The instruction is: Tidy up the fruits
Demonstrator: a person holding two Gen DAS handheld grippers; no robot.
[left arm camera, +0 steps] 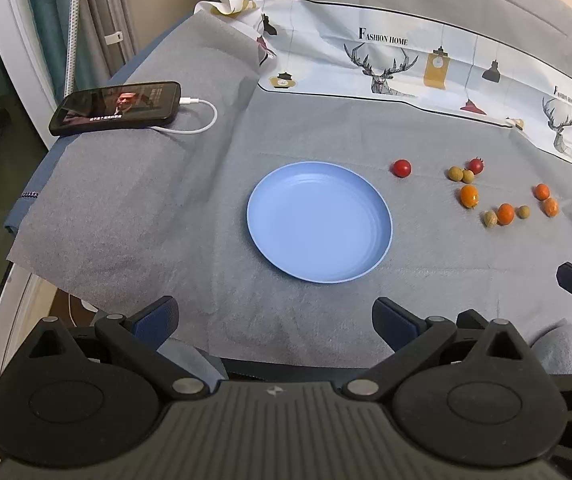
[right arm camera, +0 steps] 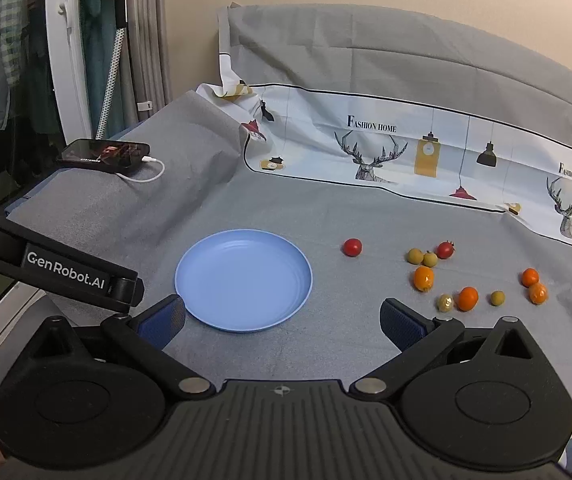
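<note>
Closest to me, my left gripper point(left arm camera: 273, 322) has its two fingers wide apart and holds nothing, above the near edge of the grey cloth point(left arm camera: 205, 184). My right gripper point(right arm camera: 283, 320) is the same, fingers spread and nothing between them; its left fingertip point(right arm camera: 163, 318) is just beside the near rim of the blue plate point(right arm camera: 243, 280). Nothing lies on this plate, which is in the middle of the cloth. To the right of it, well apart, I see the fruits: one red tomato point(right arm camera: 352, 247) alone, then a loose group with a second tomato point(right arm camera: 445, 249), four orange fruits such as this one point(right arm camera: 467, 298), and four small brown-green fruits point(right arm camera: 415, 256). Further back at the left, a phone point(left arm camera: 115, 107) with a lit screen lies on the cloth, a white cable point(left arm camera: 201, 118) plugged in. Behind all this, a patterned sheet with deer point(left arm camera: 386, 68) goes along the back.
</note>
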